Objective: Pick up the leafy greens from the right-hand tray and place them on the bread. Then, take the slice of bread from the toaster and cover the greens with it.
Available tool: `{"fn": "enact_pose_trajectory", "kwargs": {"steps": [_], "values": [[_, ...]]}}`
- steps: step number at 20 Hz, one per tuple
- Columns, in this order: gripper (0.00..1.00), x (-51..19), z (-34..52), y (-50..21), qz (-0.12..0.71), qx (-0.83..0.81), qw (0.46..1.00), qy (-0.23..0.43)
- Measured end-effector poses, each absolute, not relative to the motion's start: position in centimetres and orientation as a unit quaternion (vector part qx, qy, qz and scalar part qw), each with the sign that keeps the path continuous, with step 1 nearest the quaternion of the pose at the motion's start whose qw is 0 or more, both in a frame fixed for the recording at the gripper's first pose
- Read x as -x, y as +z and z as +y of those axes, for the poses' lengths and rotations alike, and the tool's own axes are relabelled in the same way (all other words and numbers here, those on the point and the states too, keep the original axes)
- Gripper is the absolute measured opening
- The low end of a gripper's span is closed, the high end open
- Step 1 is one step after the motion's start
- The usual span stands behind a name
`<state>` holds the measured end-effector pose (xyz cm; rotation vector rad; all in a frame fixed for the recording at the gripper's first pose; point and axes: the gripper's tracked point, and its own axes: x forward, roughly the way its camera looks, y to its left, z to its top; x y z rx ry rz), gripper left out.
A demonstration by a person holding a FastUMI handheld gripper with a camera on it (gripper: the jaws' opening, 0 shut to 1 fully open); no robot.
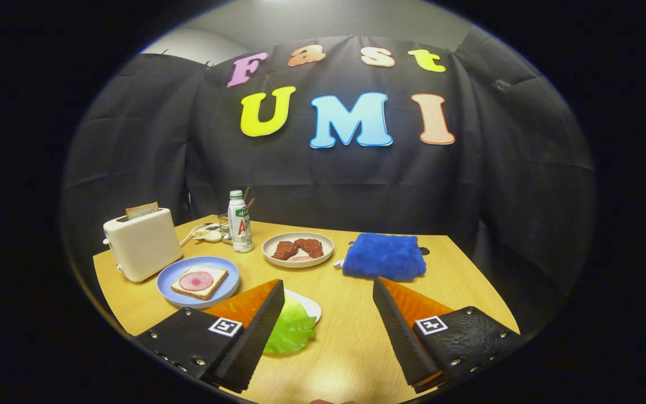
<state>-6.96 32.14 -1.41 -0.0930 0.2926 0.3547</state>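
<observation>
My gripper (328, 289) sits low in the frame with its two fingers spread wide apart, holding nothing; bare wooden table (351, 336) shows in the broad gap between them. Reading from the left: at the middle left stands a cream toaster (142, 244) near the table's left edge, with a slice of bread (142, 210) sticking up from its slot. Just right of it and nearer to me lies a pale blue plate (169, 280) carrying a slice of bread (211, 286) topped with a round pink slice of meat (196, 280). My left finger (258, 325) reaches forward just right of that plate, and its inner face overlaps the leafy greens (292, 331), which lie on a small white tray (310, 306) between my fingers, close against the left one; I cannot tell whether the finger touches them. Farther back, around the centre of the frame, a small white bottle (240, 221) stands upright with some small items behind it that are too small to make out, and to its right is a white plate (323, 242) holding brown pieces of meat (299, 248). Right of that lies a blue fluffy cloth (384, 256), just beyond my right finger (398, 331). The table's right edge runs diagonally close behind my right finger, while the open wood between and ahead of the fingers leaves free room. I am angled slightly downward toward the tabletop.
</observation>
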Motion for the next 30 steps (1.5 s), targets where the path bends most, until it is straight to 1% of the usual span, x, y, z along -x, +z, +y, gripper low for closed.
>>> {"fn": "enact_pose_trajectory", "kwargs": {"steps": [7, 10, 17, 23, 27, 28, 29, 30], "values": [[0.97, 6.9, 35.6, -3.7, 0.206, 0.086, 0.957, 0.186], [0.97, 6.4, 37.6, -4.7, 0.236, 0.093, 0.947, 0.2], [0.96, 4.3, 39.3, -9.6, 0.334, 0.102, 0.92, 0.181], [0.96, 3.9, 40.6, -11.8, 0.376, 0.117, 0.901, 0.183], [0.96, 4.0, 40.6, -14.3, 0.43, 0.13, 0.877, 0.173], [0.96, 3.7, 41.3, -14.2, 0.431, 0.111, 0.878, 0.176], [0.91, 4.0, 41.5, -14.4, 0.446, 0.098, 0.872, 0.174], [0.84, 3.8, 41.6, -14.4, 0.443, 0.101, 0.873, 0.178]]}}
